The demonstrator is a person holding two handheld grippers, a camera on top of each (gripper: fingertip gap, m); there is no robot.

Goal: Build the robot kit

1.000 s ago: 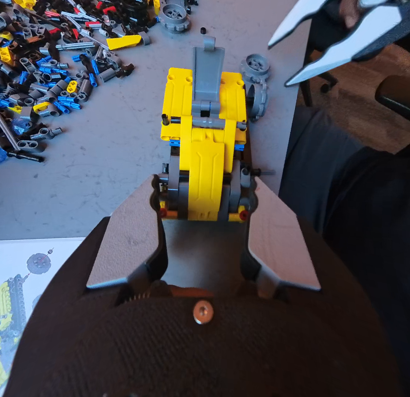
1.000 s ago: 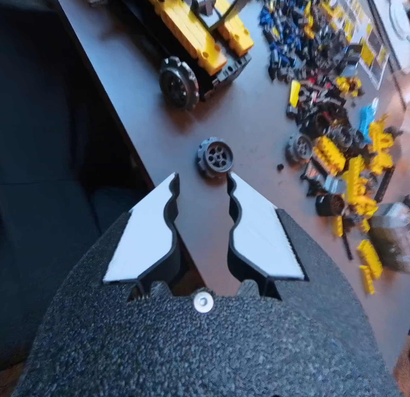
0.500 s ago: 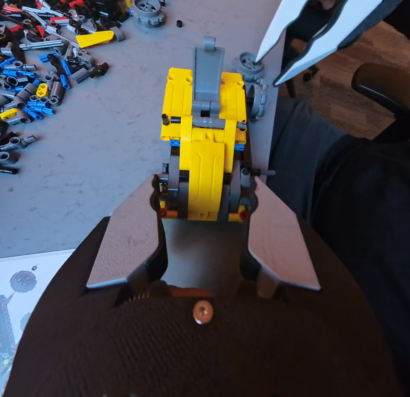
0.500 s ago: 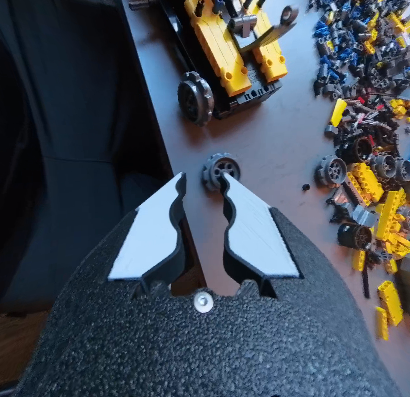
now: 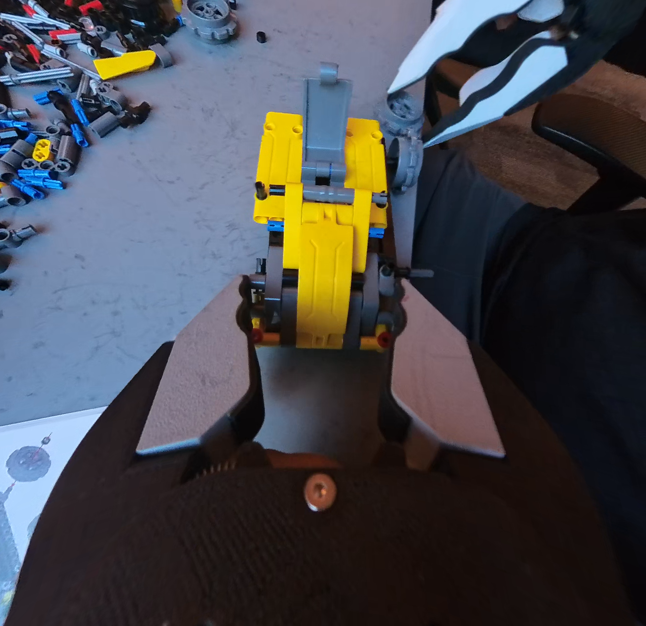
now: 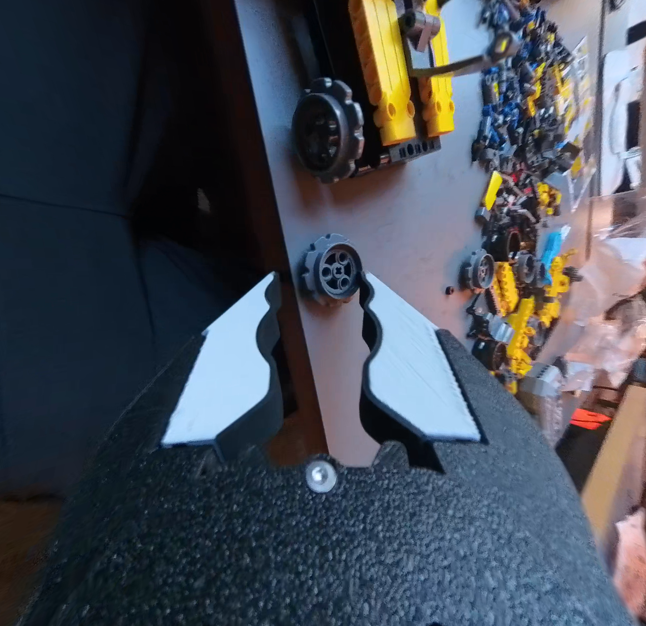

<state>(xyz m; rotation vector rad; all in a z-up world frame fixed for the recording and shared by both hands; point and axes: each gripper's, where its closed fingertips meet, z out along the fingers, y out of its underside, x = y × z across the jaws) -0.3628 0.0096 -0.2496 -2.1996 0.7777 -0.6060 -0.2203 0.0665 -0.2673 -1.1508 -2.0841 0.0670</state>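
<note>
Yellow model (image 5: 323, 231) sat clamped in our left gripper (image 5: 323, 315) at the grey table's (image 5: 146, 294) right edge; our right gripper (image 6: 320, 284), parted and empty, touched a loose grey wheel (image 6: 330, 270) there, parts pile (image 5: 52, 84) upper left.

Counted across both views: two grippers, left gripper (image 5: 323, 305) and right gripper (image 6: 320, 284); one yellow brick-built vehicle model (image 5: 323, 203); one grey table (image 5: 146, 259); one printed instruction sheet (image 5: 31, 469) at the table's near corner. Grey toothed wheels near the table edge: two, one mounted wheel (image 6: 327, 130) on the model's side and one loose wheel (image 6: 330, 275) lying flat. One more loose grey wheel (image 5: 211, 16) by the heap of loose parts (image 5: 52, 84); heap pieces too many and too jumbled to count.
</note>
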